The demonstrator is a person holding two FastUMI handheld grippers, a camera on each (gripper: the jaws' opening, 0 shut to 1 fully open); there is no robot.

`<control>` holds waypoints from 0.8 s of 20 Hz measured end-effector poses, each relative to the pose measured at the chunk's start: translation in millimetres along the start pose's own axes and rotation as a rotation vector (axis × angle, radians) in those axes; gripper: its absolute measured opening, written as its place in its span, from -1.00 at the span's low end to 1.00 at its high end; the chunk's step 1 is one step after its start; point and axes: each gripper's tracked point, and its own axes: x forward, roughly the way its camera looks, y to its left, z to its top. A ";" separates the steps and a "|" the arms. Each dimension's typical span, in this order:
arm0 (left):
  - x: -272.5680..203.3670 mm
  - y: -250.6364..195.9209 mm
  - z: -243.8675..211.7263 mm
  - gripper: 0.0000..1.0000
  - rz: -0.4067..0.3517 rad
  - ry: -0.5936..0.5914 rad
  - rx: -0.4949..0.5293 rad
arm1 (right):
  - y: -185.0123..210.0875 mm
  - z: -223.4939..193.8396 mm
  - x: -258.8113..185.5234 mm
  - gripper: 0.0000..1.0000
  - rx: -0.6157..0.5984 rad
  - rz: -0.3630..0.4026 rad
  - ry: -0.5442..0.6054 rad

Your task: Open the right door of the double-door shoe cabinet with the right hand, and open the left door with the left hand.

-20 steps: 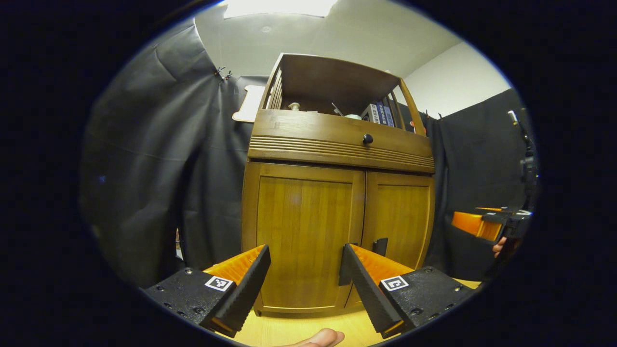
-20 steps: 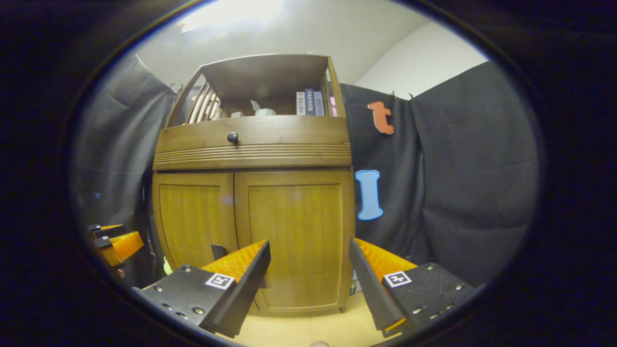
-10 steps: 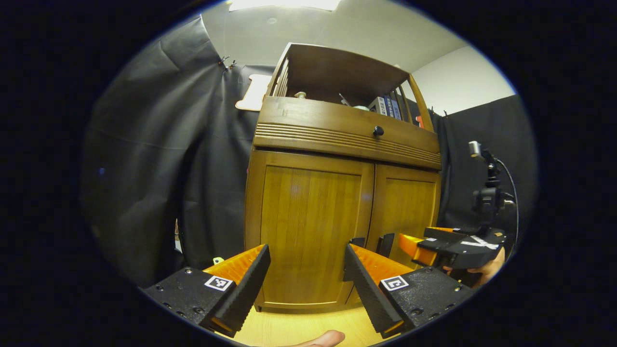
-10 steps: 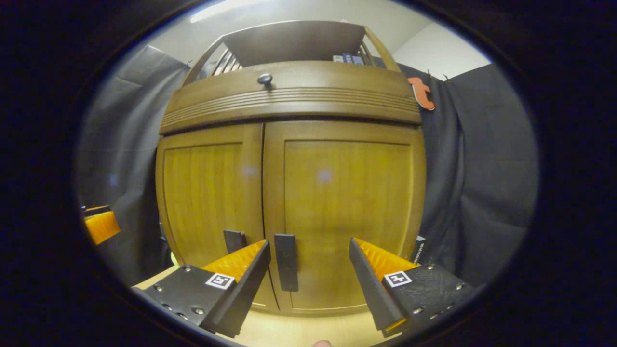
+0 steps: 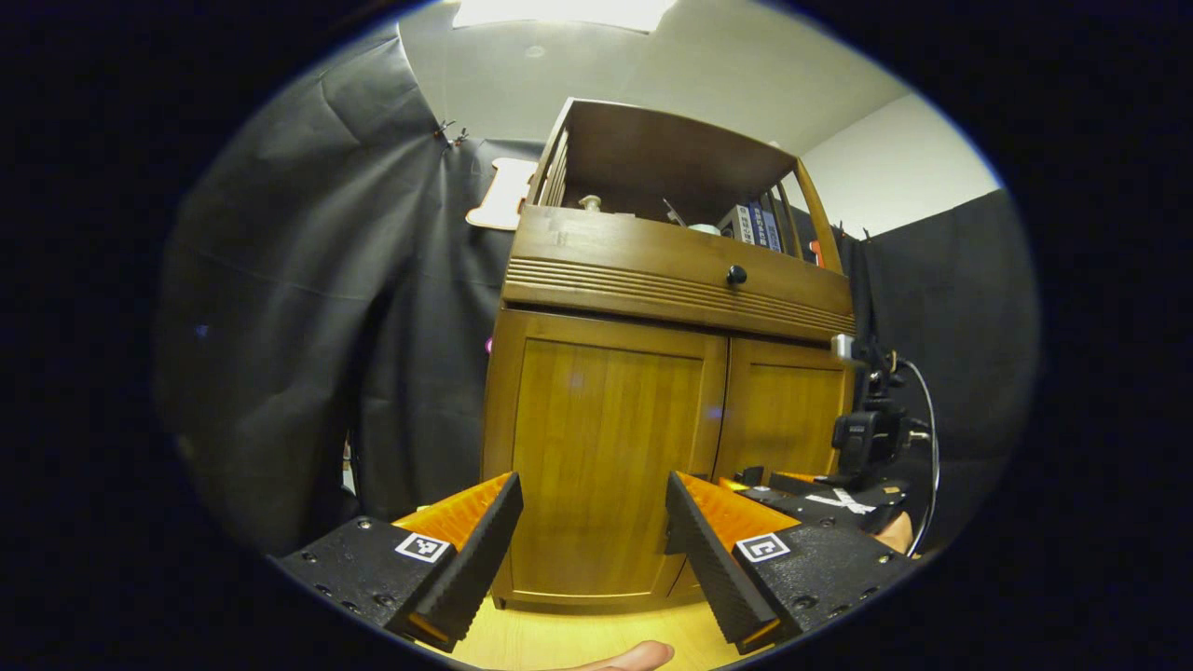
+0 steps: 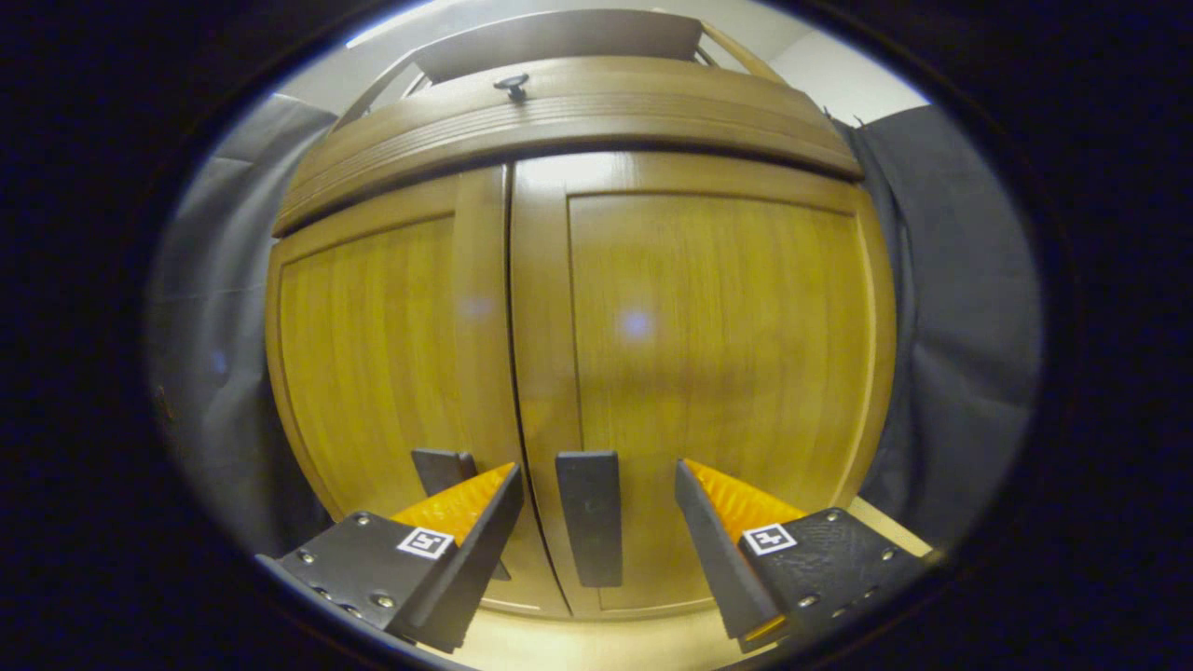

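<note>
The wooden shoe cabinet has both doors shut. In the left gripper view the left door (image 5: 601, 466) faces me, with the right door (image 5: 783, 419) beside it. My left gripper (image 5: 594, 531) is open, a short way back from the left door. My right gripper (image 5: 760, 480) reaches low toward the right door, held by a hand (image 5: 899, 533). In the right gripper view the right door (image 6: 718, 345) is very close. Its dark upright handle (image 6: 590, 517) stands between the fingers of my open right gripper (image 6: 596, 531), which do not press it. The left door's handle (image 6: 443, 466) sits just left, partly hidden.
Above the doors is a drawer with a round dark knob (image 5: 736, 274), and over it an open shelf with books (image 5: 750, 224). Black cloth hangs on both sides of the cabinet. A pale wooden floor (image 5: 559, 638) runs under it. A fingertip (image 5: 638, 656) shows at the bottom.
My right gripper has moved in toward the right door, and the handle now stands between its fingers. My left gripper has hardly moved, only tilting a little.
</note>
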 end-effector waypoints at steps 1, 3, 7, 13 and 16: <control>-2.7 4.2 1.0 0.84 0.005 -0.004 -0.002 | -3.1 -12.3 7.8 0.96 0.005 -0.012 0.031; -3.5 2.4 1.0 0.84 0.003 -0.006 -0.003 | 0.7 -34.5 12.8 0.44 0.038 0.036 0.092; -2.7 -3.4 -1.4 0.83 -0.027 0.003 -0.007 | 6.4 -26.6 12.7 -0.41 0.023 0.101 0.035; 0.0 -6.7 -7.1 0.83 -0.042 0.022 0.002 | 12.0 -27.5 14.5 -0.48 0.030 0.170 0.025; 0.1 -10.5 -8.7 0.83 -0.049 0.027 0.009 | 13.7 -25.4 12.2 -0.48 0.023 0.193 0.019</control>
